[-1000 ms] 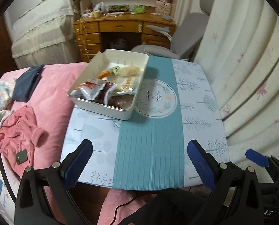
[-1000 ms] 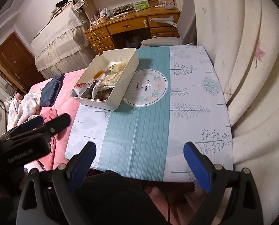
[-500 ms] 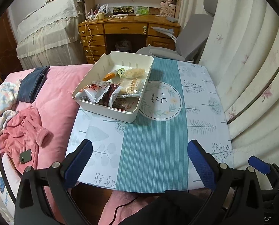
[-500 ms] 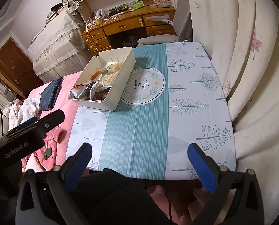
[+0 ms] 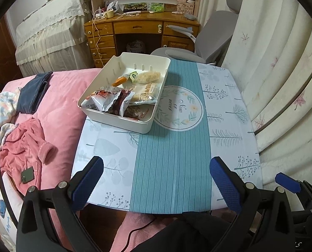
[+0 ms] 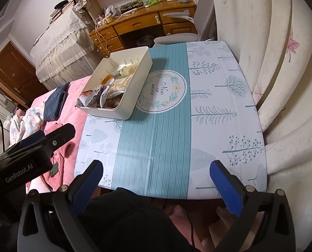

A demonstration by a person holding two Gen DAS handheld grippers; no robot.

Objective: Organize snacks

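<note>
both my grippers, left gripper (image 5: pixel 156 180) and right gripper (image 6: pixel 156 180), released, empty. snacks (image 5: pixel 122 96) sit in white bin (image 5: pixel 118 121). task looks finished; next, withdraw or check.

Ahead of the left gripper (image 5: pixel 156 180), whose blue pads (image 5: pixel 88 180) look finely ribbed and rubbery on matt black plastic arms, sits a smooth cream plastic bin (image 5: pixel 116 121) of glossy, crinkled foil snack packets (image 5: pixel 105 103). The tablecloth (image 5: pixel 172 163) is smooth printed sheet; left, a fleecy pink blanket (image 5: pixel 59 121).
</note>
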